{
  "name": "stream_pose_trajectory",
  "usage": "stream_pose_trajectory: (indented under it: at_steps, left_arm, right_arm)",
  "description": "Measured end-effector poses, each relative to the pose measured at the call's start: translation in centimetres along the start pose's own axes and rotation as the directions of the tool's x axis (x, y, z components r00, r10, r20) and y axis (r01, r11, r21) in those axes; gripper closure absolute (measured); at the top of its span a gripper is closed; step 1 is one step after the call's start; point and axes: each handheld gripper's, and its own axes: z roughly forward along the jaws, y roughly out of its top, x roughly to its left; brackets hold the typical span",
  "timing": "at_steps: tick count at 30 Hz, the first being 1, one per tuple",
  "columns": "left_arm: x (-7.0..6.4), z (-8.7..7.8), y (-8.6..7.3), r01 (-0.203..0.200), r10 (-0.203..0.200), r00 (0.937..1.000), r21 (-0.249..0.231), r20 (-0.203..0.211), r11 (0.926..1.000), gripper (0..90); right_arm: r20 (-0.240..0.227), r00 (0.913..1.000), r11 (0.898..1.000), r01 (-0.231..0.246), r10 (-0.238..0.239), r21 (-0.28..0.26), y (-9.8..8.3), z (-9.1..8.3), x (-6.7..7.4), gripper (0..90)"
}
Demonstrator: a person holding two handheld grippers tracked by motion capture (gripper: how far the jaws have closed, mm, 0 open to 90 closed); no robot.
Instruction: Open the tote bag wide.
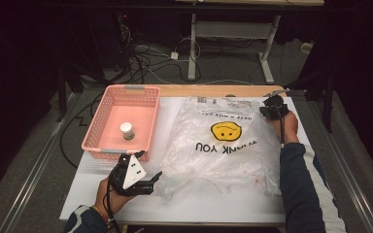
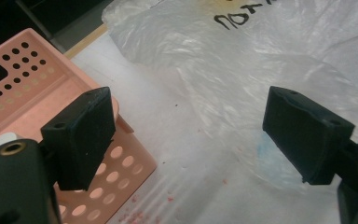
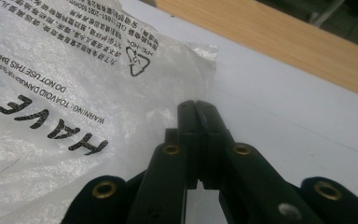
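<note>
Table brightly lit, surroundings dark (plastic bag (image 1: 223,141) glares); close-ups soft.

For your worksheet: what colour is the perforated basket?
Pink basket; the high view shows it best.

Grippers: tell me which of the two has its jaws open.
The left gripper, beside the pink basket: its jaws stand wide apart. The right gripper has its jaws pressed together.

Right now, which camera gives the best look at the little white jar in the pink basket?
The high view: the jar stands upright on the floor of the pink basket, seen whole from above. The left gripper view catches a corner of the basket, not the jar.
</note>
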Motion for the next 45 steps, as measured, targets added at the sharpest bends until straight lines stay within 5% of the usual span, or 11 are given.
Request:
stream_pose_trajectory:
  at_steps: [6,10,16,24,32,40,45]
  left_arm:
    - [0.3,-0.1,-0.3,-0.003,0.003,1.0000,0.004,-0.001,1.0000,16.1]
    - [0.5,-0.4,-0.5,-0.004,0.004,1.0000,0.002,-0.006,1.0000,16.1]
    - [0.5,-0.8,-0.7,-0.021,0.021,0.9997,0.006,-0.009,0.9998,16.1]
    - [0.7,-1.4,-0.8,0.009,-0.009,0.9998,-0.007,-0.020,0.9999,16.1]
    - [0.6,-1.4,-0.7,0.016,-0.016,0.9996,-0.012,-0.024,0.9998,16.1]
    - [0.3,-1.2,-0.6,0.002,-0.002,0.9998,0.001,-0.017,1.0000,16.1]
    - [0.3,-1.1,-0.6,0.005,-0.005,0.9998,0.008,-0.019,1.0000,16.1]
  right_arm:
    - [0.135,0.9863,0.995,-0.097,0.095,0.011,-1.1,-1.4,-2.7,90.0]
    - [0.170,0.9728,0.986,-0.165,0.157,0.034,-2.7,-3.0,-4.6,90.0]
    - [0.126,0.9745,0.981,-0.191,0.186,0.029,-5.0,-5.4,-5.4,90.0]
    - [0.038,0.9942,0.995,-0.101,0.101,0.018,-9.1,-9.8,-2.6,90.0]
    - [-0.004,0.9965,0.996,-0.084,0.084,0.010,-11.7,-12.5,-1.1,90.0]
    - [-0.007,0.9998,1.000,-0.021,0.021,0.007,-12.3,-14.5,0.0,83.0]
    - [-0.025,0.9994,0.993,0.021,-0.024,-0.114,-10.5,-17.2,1.5,70.6]
